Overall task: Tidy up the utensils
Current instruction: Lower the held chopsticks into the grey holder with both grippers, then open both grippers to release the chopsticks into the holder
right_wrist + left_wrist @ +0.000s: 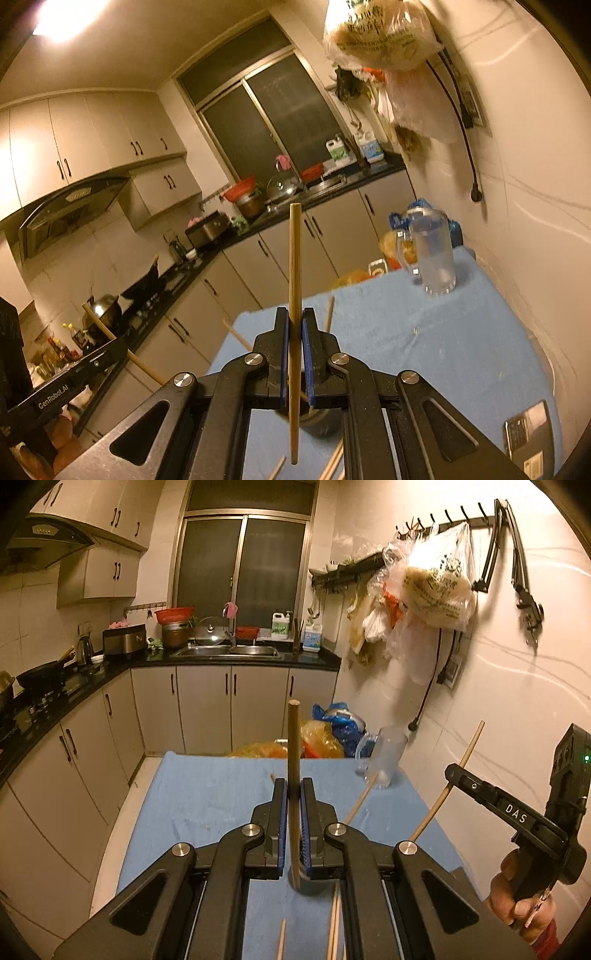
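Note:
My left gripper (293,782) is shut on a wooden chopstick (293,738) that stands upright between its blue pads, above the blue cloth (207,805). In the right wrist view it shows at the left edge as the left gripper (120,345), its chopstick (99,325) slanting through it. My right gripper (294,312) is shut on a second upright chopstick (294,258). From the left wrist view, the right gripper (450,773) is at the right, a hand on it, its chopstick (469,746) slanting. A clear glass mug (432,254) stands at the far right of the cloth, ahead of both grippers.
Loose chopsticks (334,923) lie on the cloth below the grippers, and another chopstick (360,799) lies toward the mug. A dark round container (321,424) sits under the fingers. A phone (524,432) lies at the near right. Plastic bags (321,738) crowd the table's far edge. The wall is close on the right.

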Tool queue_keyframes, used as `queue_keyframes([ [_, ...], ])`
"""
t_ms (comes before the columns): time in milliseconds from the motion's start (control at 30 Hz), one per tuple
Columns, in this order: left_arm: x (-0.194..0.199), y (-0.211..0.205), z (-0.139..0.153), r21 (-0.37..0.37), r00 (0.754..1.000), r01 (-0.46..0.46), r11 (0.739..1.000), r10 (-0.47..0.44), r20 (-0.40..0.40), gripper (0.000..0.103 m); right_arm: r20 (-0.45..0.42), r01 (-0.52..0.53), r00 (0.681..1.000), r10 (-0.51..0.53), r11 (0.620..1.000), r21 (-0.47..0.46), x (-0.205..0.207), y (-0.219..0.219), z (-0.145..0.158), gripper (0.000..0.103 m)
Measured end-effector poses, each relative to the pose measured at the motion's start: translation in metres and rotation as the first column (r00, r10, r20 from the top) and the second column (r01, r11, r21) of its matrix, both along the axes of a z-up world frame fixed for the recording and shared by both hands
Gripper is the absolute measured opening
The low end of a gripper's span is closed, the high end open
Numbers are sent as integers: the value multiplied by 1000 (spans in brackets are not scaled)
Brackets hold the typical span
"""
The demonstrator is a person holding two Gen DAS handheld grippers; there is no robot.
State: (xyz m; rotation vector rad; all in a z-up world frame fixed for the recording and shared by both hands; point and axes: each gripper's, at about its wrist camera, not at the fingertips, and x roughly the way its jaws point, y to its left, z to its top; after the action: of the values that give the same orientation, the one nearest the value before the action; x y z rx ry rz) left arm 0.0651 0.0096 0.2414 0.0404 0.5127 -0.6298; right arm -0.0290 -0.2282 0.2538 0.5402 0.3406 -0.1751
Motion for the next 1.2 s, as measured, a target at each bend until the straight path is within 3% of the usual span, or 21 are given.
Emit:
queue_keyframes([
  [233,22,-13,9,-56,1000,2,998,-3,-16,6,20,38,999,-39,999,7,20,-8,7,8],
  [433,40,-27,-10,-63,998,4,998,-8,-59,6,14,61,998,-61,998,7,39,-10,-2,8],
  [700,63,-36,-54,-42,986,11,999,-18,-165,6,-66,66,996,-65,998,14,62,-9,-36,8],
  [1200,66,-41,-92,8,977,48,999,-45,-210,6,-182,21,983,-7,997,76,77,-6,-88,8],
])
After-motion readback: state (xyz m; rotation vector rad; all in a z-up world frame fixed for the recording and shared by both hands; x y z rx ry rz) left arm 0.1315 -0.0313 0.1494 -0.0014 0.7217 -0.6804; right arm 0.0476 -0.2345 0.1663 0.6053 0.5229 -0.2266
